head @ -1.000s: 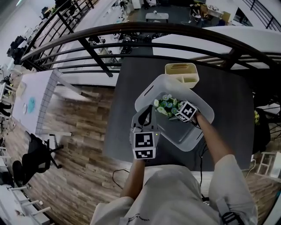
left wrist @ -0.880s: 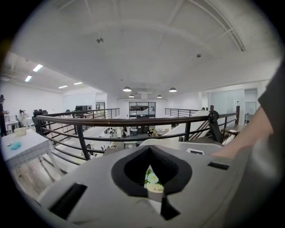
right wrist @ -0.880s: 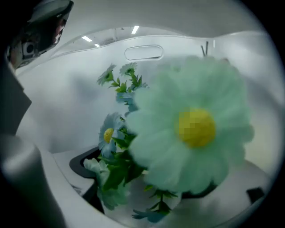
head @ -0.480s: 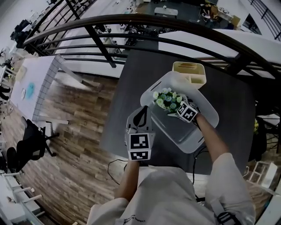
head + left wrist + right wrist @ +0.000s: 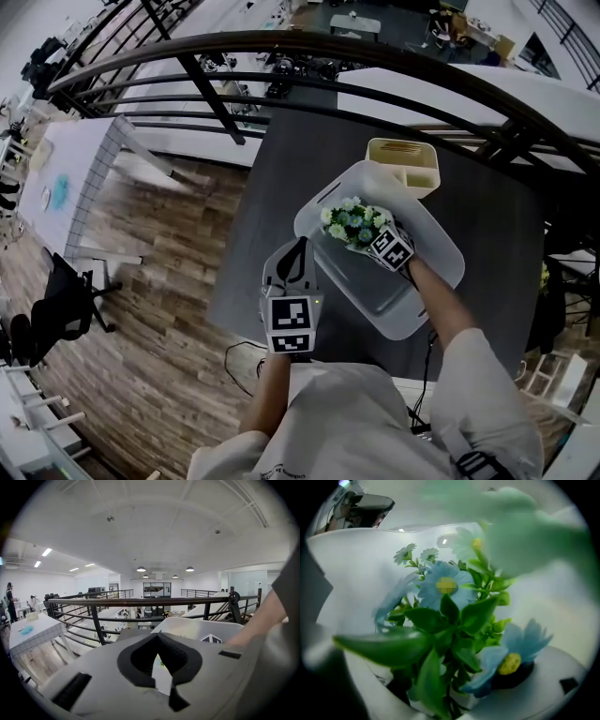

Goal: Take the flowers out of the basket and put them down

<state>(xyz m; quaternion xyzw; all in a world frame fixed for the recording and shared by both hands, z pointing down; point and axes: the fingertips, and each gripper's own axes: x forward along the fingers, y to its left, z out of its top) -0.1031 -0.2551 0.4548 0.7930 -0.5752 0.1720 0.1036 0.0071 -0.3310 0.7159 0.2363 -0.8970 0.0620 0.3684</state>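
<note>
Right tongs (image 5: 373, 236): closed on the stems of the flowers (image 5: 353, 223). The head view places the bunch over the far left part of the white basket (image 5: 375, 291), with this gripper's marker cube just near of it. It cannot be told from that view whether the bunch rests on the basket or is clear of it. The right gripper view alone shows the detail: blue petals with yellow centres, green leaves, stems running down between the jaws, white basket wall behind.

Left tongs (image 5: 300, 248): jaws narrow, tips together, holding nothing. This gripper is over the near left edge of the dark bench (image 5: 272, 187), beside the basket and apart from it. Its own view looks across the basket rim toward a black railing (image 5: 281, 52).

A cream box (image 5: 403, 161) stands at the basket's far side; contact cannot be confirmed.
</note>
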